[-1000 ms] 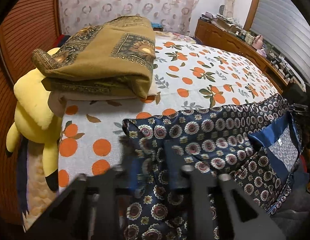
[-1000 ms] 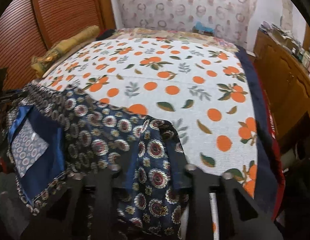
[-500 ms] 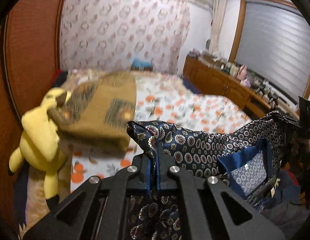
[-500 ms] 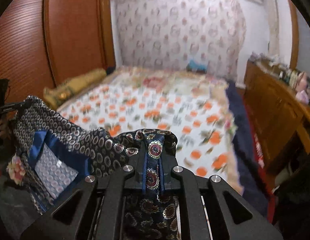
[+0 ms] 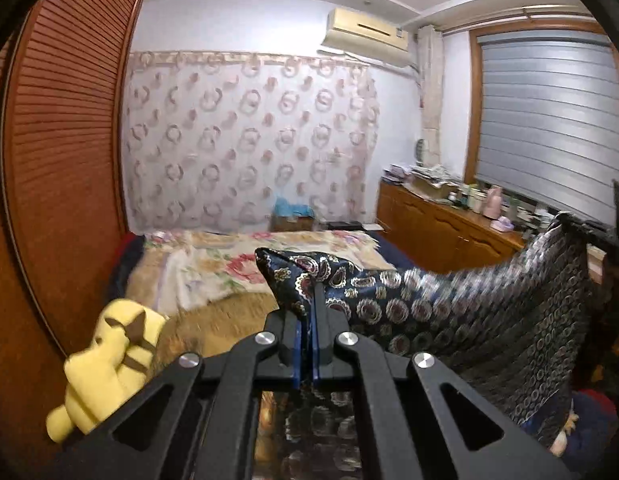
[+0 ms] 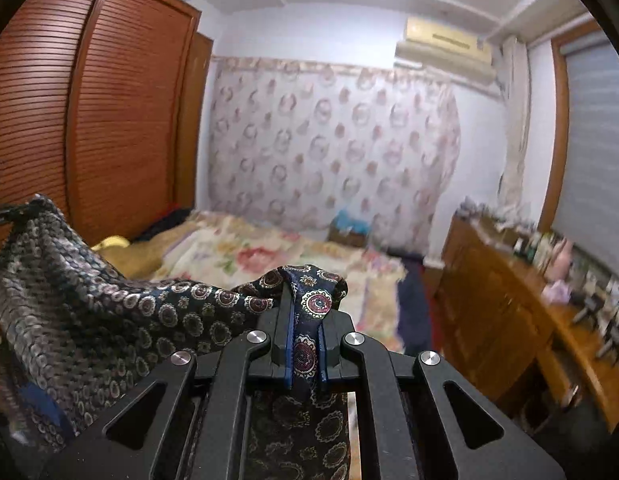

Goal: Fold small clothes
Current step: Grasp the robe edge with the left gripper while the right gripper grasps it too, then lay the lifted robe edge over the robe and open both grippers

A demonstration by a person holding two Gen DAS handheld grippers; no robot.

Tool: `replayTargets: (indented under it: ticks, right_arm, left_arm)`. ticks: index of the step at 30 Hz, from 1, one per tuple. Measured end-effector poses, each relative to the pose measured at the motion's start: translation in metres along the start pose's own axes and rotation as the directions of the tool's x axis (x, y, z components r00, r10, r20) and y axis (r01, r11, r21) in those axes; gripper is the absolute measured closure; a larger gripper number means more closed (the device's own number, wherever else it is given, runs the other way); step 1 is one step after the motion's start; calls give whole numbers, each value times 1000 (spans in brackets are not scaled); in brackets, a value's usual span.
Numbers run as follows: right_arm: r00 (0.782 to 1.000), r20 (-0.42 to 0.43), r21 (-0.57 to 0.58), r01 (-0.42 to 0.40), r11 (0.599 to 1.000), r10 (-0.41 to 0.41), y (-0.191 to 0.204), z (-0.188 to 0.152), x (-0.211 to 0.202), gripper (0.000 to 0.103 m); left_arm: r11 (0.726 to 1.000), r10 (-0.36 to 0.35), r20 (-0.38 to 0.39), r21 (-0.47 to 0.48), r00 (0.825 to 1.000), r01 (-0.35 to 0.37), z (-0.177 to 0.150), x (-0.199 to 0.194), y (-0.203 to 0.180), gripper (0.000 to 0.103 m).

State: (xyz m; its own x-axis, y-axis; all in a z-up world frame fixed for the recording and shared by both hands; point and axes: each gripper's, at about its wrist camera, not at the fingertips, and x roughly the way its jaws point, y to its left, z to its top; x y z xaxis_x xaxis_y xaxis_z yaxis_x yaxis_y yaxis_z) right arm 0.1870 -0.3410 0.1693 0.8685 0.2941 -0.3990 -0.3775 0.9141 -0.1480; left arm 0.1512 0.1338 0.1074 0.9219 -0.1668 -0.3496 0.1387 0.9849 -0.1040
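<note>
Patterned garment held up between two claws, above the bed.

The left claw (image 5: 307, 300) is clenched on one corner of the dark medallion-print garment (image 5: 469, 320), and the right claw (image 6: 303, 308) grips the other corner in the same way (blue pads pinch the cloth on both sides). The fabric hangs stretched in the air between them, clear of the bed (image 5: 229, 264), near its foot edge. A yellow plush toy (image 5: 105, 364) sits at the bed's left edge, beside the slatted wardrobe (image 5: 65, 160). A cluttered wooden sideboard (image 6: 509, 320) runs along the right wall.
</note>
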Motion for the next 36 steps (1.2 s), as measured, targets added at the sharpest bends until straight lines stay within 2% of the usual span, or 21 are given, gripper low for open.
replayTargets:
  ticks: [2, 5, 7, 9, 11, 14, 21, 23, 26, 36]
  right_arm:
    - [999, -33, 13, 9, 1000, -9, -9, 5, 29, 97]
    - [991, -108, 17, 79, 997, -76, -11, -11, 84, 93]
    - [972, -218, 37, 104, 994, -93, -13, -36, 125, 80]
    - [945, -312, 33, 118, 992, -102, -12, -63, 152, 75]
    - [924, -370, 27, 111, 993, -93, -8, -87, 168, 73]
    - [912, -404, 28, 82, 996, -64, -6, -111, 168, 67]
    - [919, -395, 105, 22, 994, 22, 0, -137, 130, 63]
    - [919, -392, 127, 6, 992, 44, 3, -146, 120, 62]
    - [915, -397, 160, -11, 987, 74, 7, -164, 107, 61]
    - [890, -446, 228, 14, 974, 91, 2, -211, 80, 54]
  left_arm:
    - [999, 35, -21, 4, 999, -35, 5, 32, 9, 101]
    - [997, 71, -86, 7, 994, -71, -5, 84, 23, 98]
    - [998, 66, -165, 9, 984, -66, -18, 112, 27, 94]
    - [998, 64, -255, -11, 965, -69, -40, 133, 37, 82]
    - [997, 66, -274, -11, 959, -72, -55, 135, 40, 69]
    - [998, 49, -317, -7, 947, -54, -76, 127, 38, 63]
    - [1000, -15, -321, -15, 947, 10, -98, 94, 7, 54]
    - [1000, -28, -323, -7, 946, 27, -108, 85, -3, 47]
    - [999, -45, -330, -1, 943, 48, -121, 77, -13, 47]
    - [996, -74, -411, 14, 909, 87, -168, 75, -43, 46]
